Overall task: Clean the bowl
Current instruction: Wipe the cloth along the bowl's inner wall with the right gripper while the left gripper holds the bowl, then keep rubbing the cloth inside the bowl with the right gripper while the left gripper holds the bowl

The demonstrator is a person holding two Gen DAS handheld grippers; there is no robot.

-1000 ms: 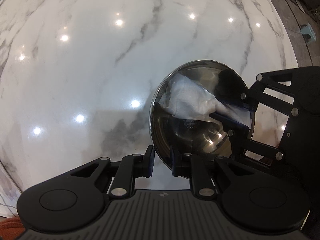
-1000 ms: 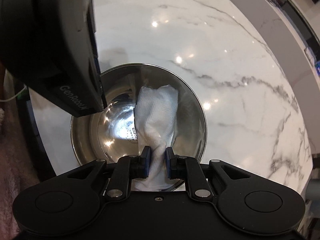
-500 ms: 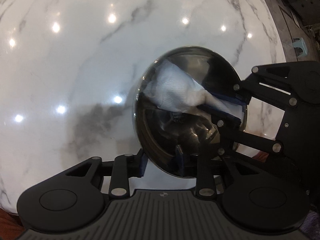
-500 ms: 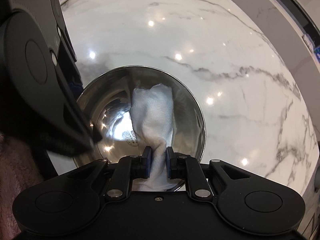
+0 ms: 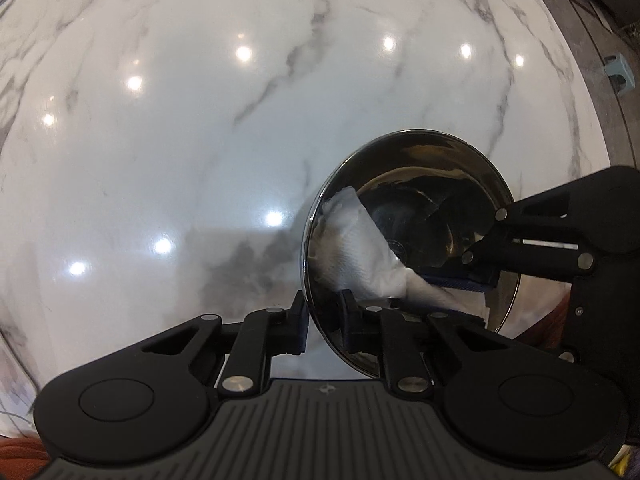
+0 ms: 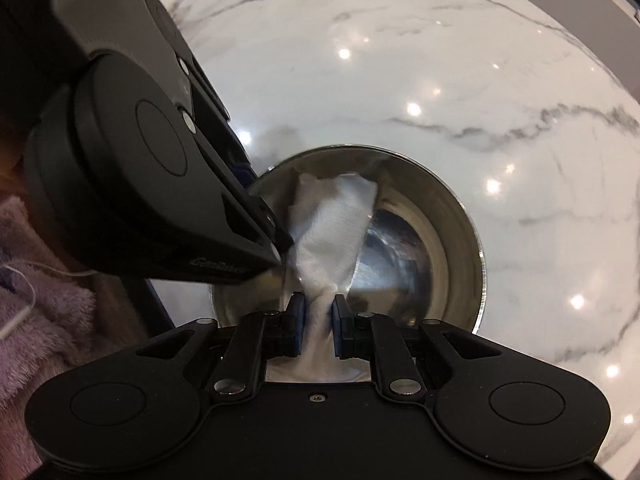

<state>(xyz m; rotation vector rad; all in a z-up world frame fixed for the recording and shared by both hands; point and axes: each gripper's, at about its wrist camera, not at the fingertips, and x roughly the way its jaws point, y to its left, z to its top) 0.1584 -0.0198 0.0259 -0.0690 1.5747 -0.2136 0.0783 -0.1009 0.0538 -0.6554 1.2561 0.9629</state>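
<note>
A shiny steel bowl [image 5: 432,184] is held tilted above the marble table, its opening facing right. My left gripper [image 5: 323,322] is shut on the bowl's near rim, one finger outside and one inside. My right gripper [image 6: 317,314] is shut on a white paper towel [image 6: 332,220] that is pressed against the bowl's inner wall [image 6: 440,232]. The towel [image 5: 360,248] lies on the left inner side of the bowl in the left wrist view, with the right gripper [image 5: 460,280] reaching in from the right.
The white marble table [image 5: 200,120] with grey veins spreads under and beyond the bowl. A purple fluffy cloth [image 6: 44,300] lies at the left edge in the right wrist view. The left gripper body [image 6: 140,168] fills the upper left there.
The towel has swept across the bowl's inside from the upper wall down to the left, near the left gripper. The bowl has shifted right and turned in the left wrist view.
</note>
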